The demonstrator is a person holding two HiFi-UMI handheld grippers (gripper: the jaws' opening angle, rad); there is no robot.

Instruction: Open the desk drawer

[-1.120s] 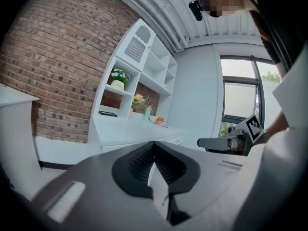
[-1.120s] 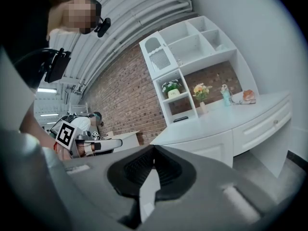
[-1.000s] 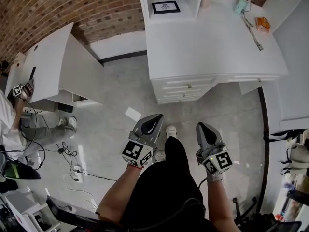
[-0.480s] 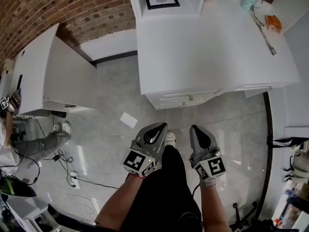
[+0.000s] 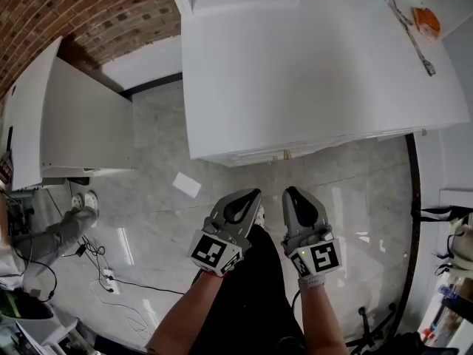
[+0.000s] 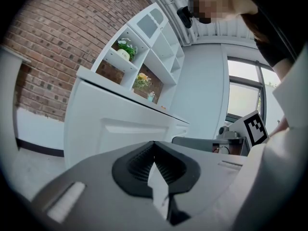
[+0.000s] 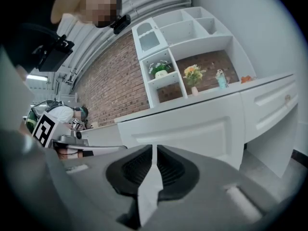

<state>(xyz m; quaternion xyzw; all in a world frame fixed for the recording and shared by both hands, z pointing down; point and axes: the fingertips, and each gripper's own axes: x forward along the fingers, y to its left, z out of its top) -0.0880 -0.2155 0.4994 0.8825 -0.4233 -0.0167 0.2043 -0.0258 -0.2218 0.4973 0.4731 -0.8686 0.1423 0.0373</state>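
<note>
Brick wall [image 5: 89, 13]: behind the desk and to its left.
Side table [image 5: 74, 124]: white, left of the desk, with a strip of floor between them.
Shoe [image 5: 83, 200]: a person's, on the floor well left of the desk, by the side table's near edge.
Cables [image 5: 103, 261]: loose on the floor, well out from the desk's front and to its left.
Paper [image 5: 186, 185]: flat on the floor, just out from the desk's front left corner.
Left gripper [image 5: 253, 194]: held low in front of the desk, apart from it, pointing at its front. Its own view [image 6: 154, 143] shows the fingertips meeting with nothing between them.
Desk [image 5: 295, 72]: white, broad top, straight ahead of both grippers.
Drawer [image 5: 287, 154]: closed, a thin strip with a small knob under the desk's front edge, beyond the grippers. The right gripper view shows a knobbed front [image 7: 274, 100] at the desk's right.
Right gripper [image 5: 290, 192]: just beside the left one, also short of the desk. Its fingers have just been opening and stand a narrow slit apart [image 7: 154, 148], holding nothing.
Shelves [image 7: 183, 37]: white, at the desk's back.
Flowers [image 7: 192, 73]: in the shelves.
Orange thing [image 5: 427, 21]: on the desk's far right corner; too small to name.
</note>
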